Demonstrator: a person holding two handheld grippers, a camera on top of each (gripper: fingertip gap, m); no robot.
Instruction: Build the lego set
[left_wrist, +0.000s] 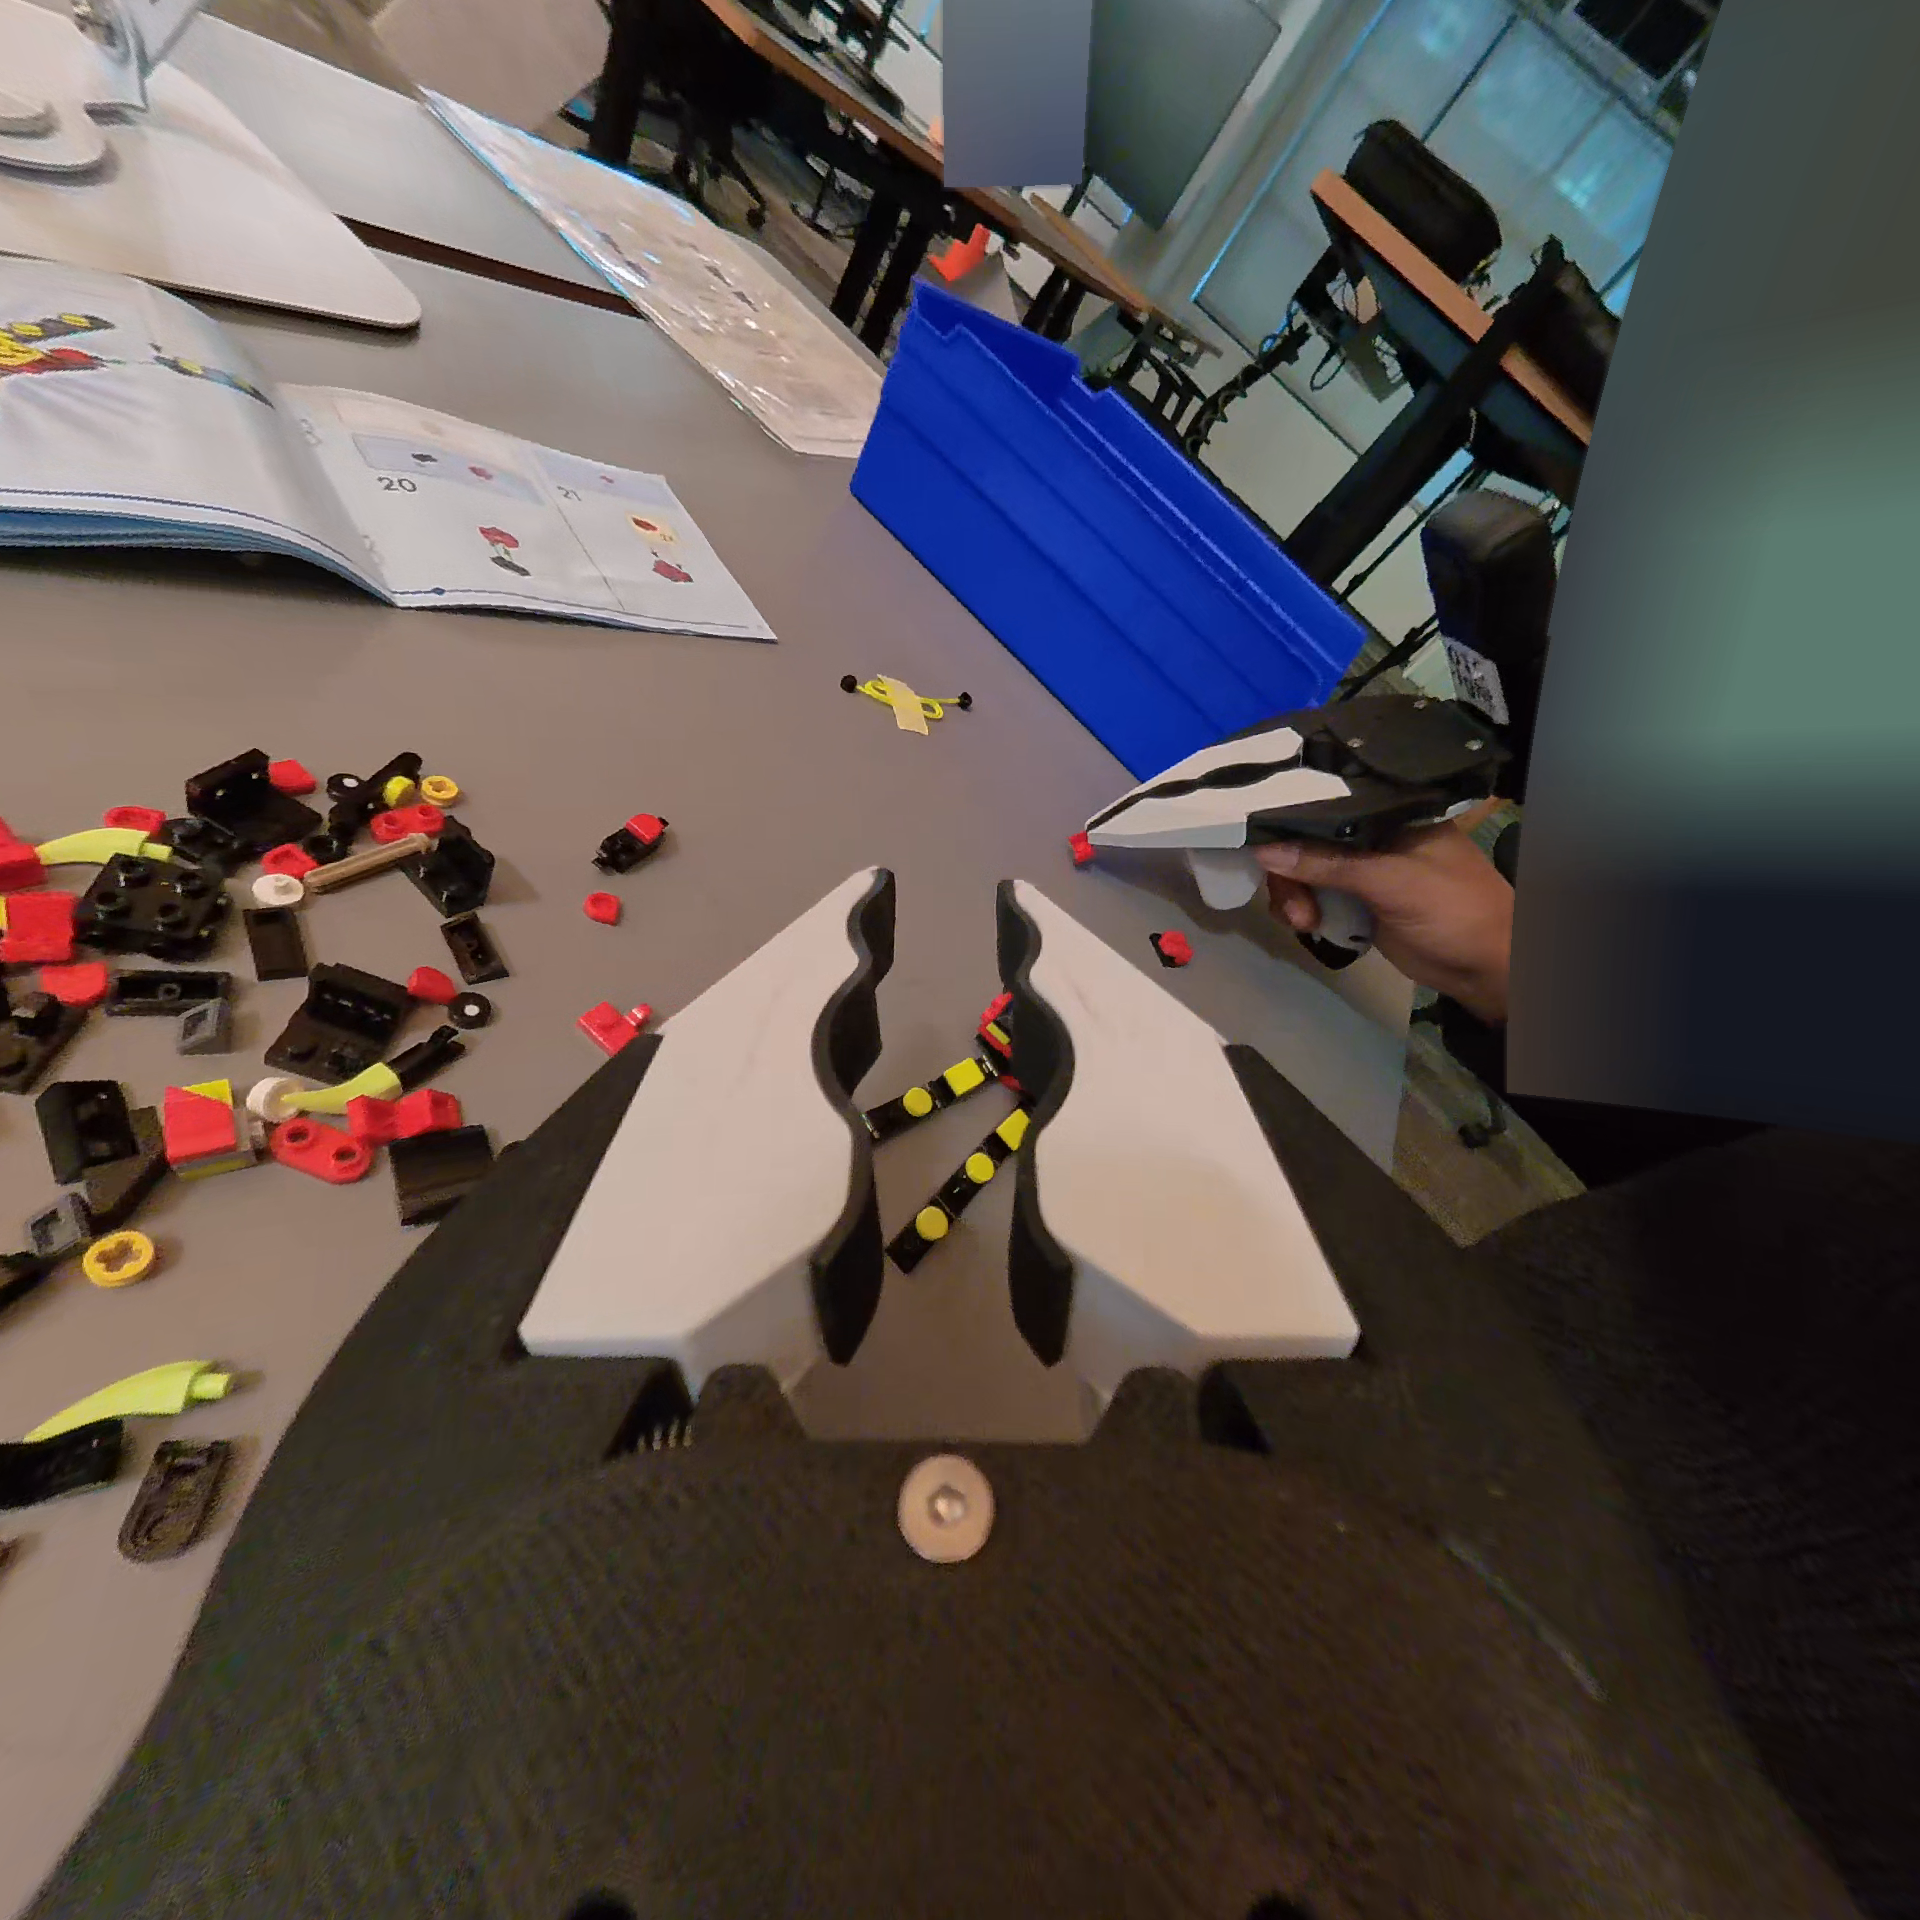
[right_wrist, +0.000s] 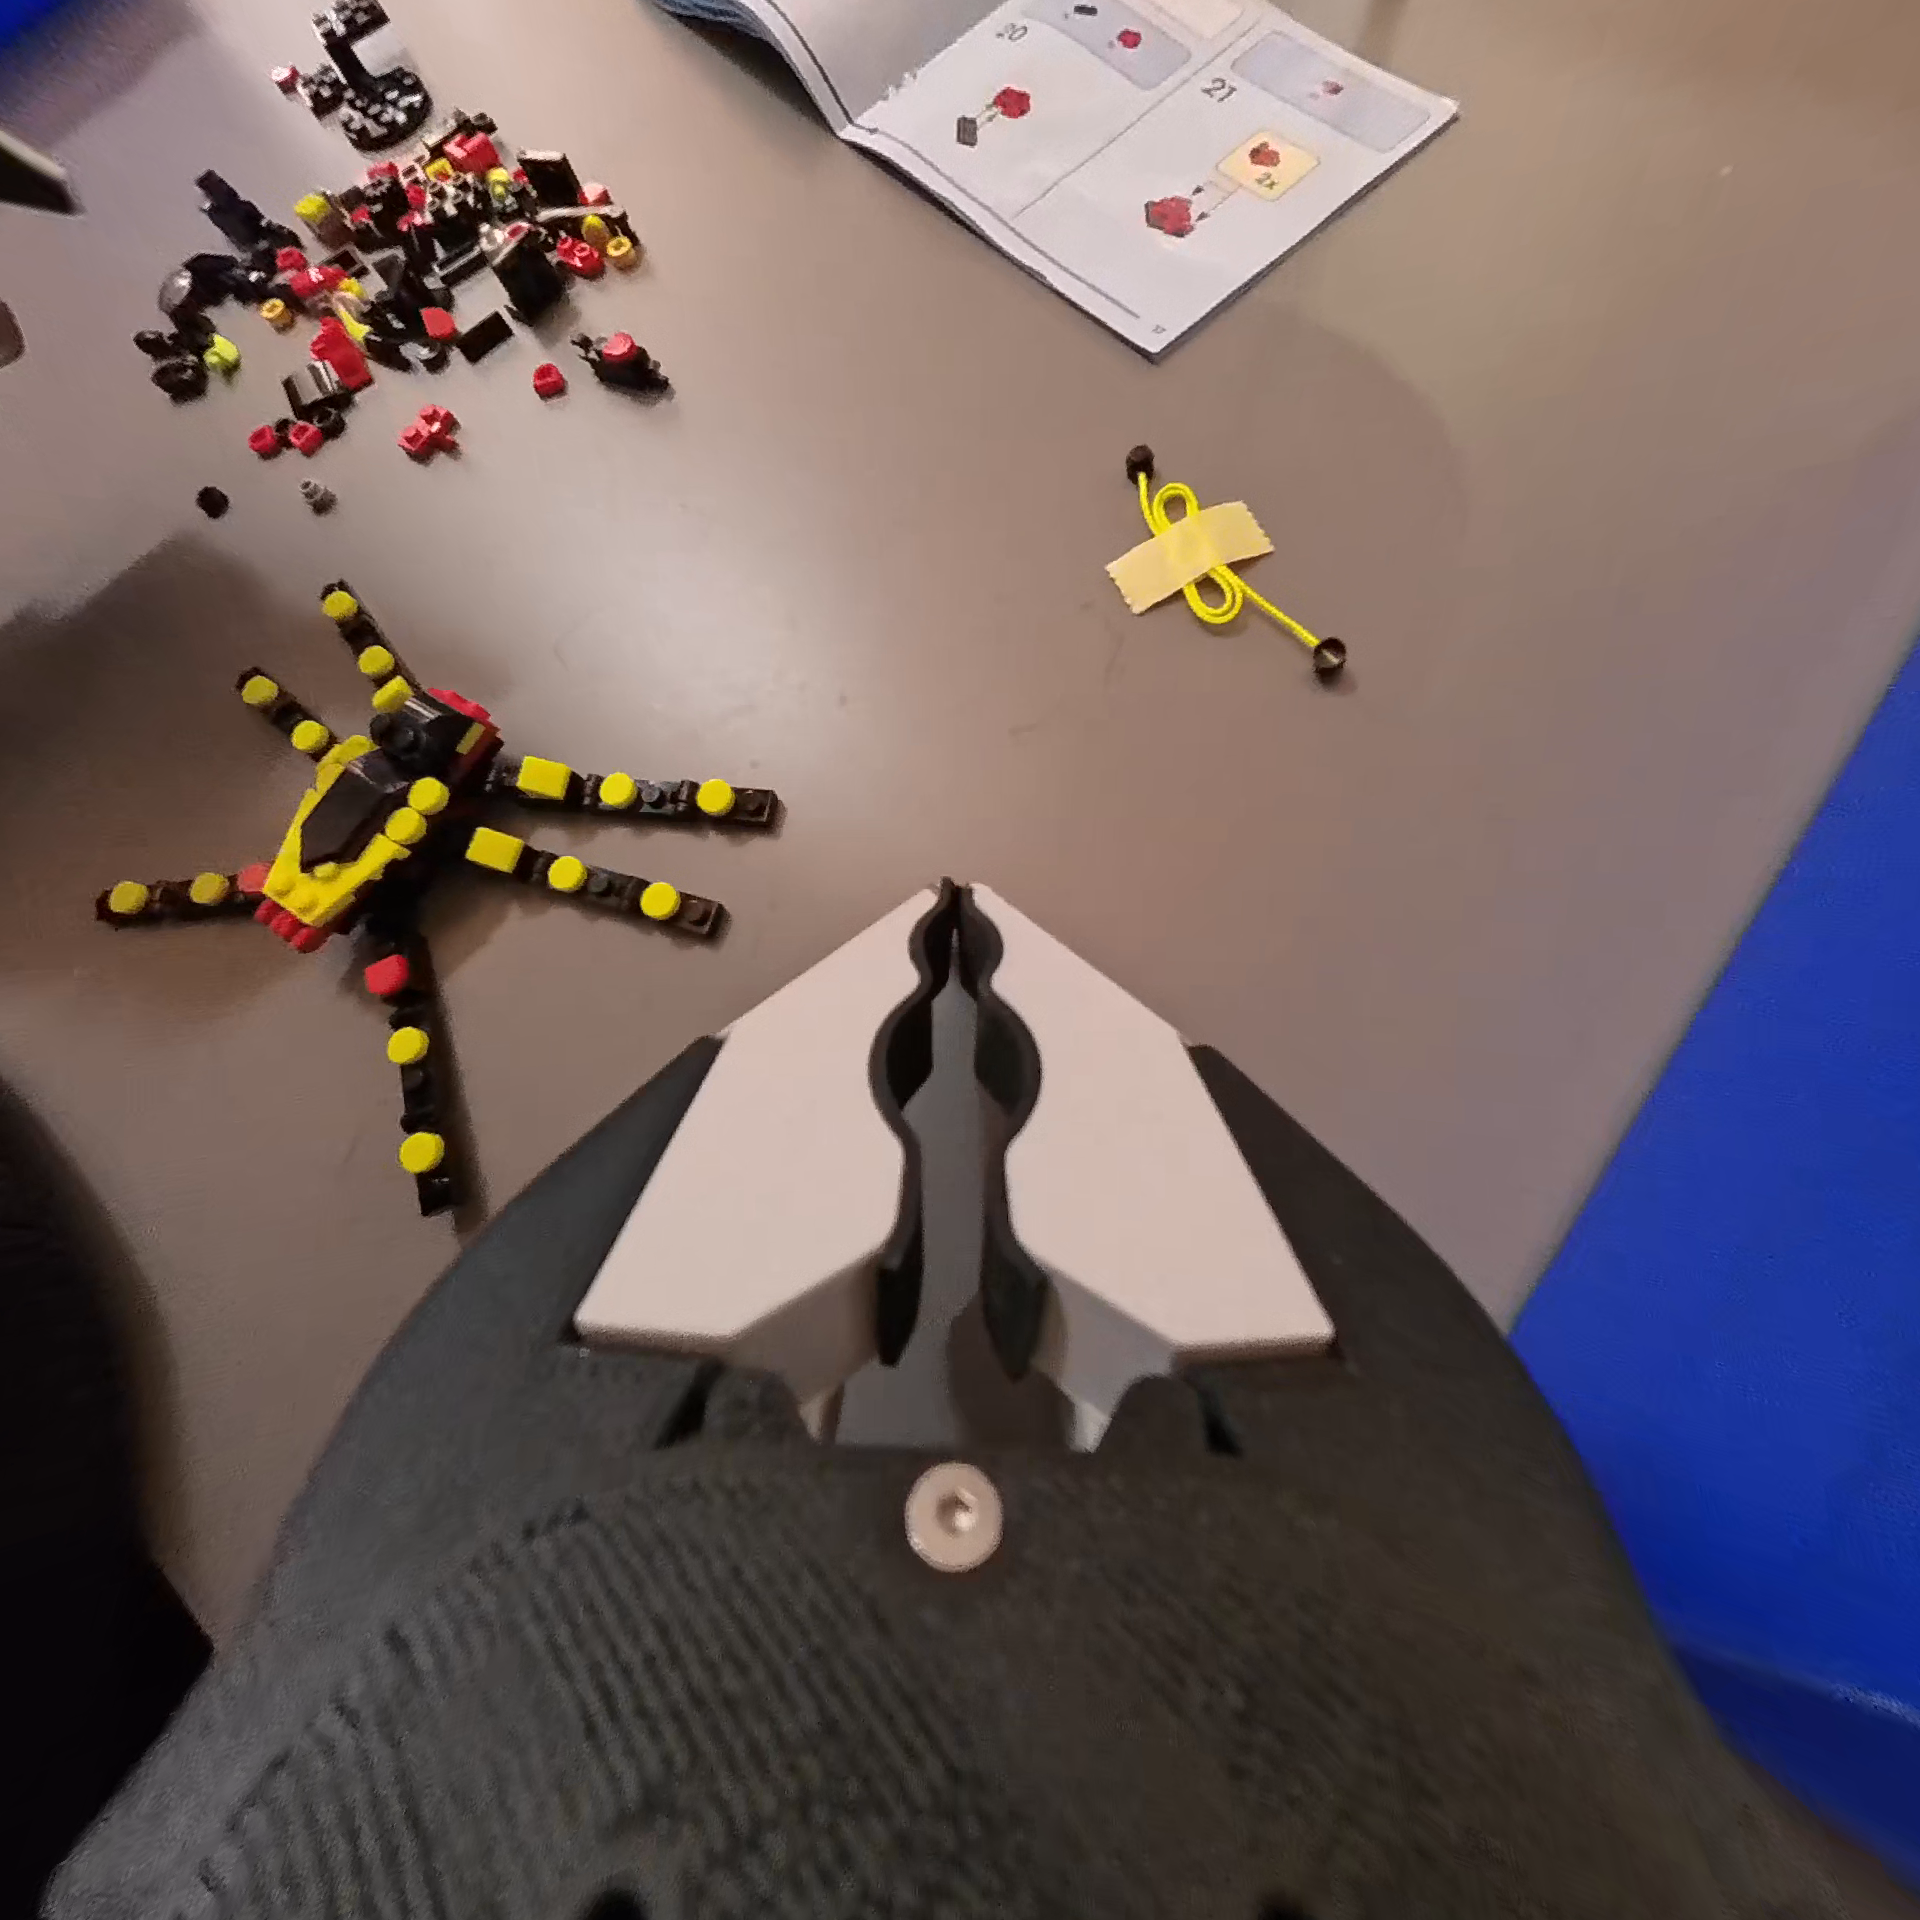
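Note:
A black, yellow and red spider-like lego model (right_wrist: 353, 831) lies on the grey table (right_wrist: 935, 520). My left gripper (left_wrist: 945, 883) is open and hovers over the model, whose studded legs (left_wrist: 956, 1081) show below, between the fingers, with the pads not pressing on them. My right gripper (right_wrist: 948, 891) is shut, pads together at the tips, right of the model. In the left wrist view the right gripper (left_wrist: 1091, 836) has a small red piece (left_wrist: 1081, 849) right at its tip. The right wrist view shows no piece between the pads.
A pile of loose black, red and yellow pieces (left_wrist: 260, 935) lies to the left. An open instruction booklet (left_wrist: 468, 499) and a taped yellow string (left_wrist: 904, 701) lie farther off. A blue bin (left_wrist: 1070, 540) stands at the right. Another red piece (left_wrist: 1172, 945) lies near a hand (left_wrist: 1392, 914). My hands' fingertips stand some 20 cm from each other.

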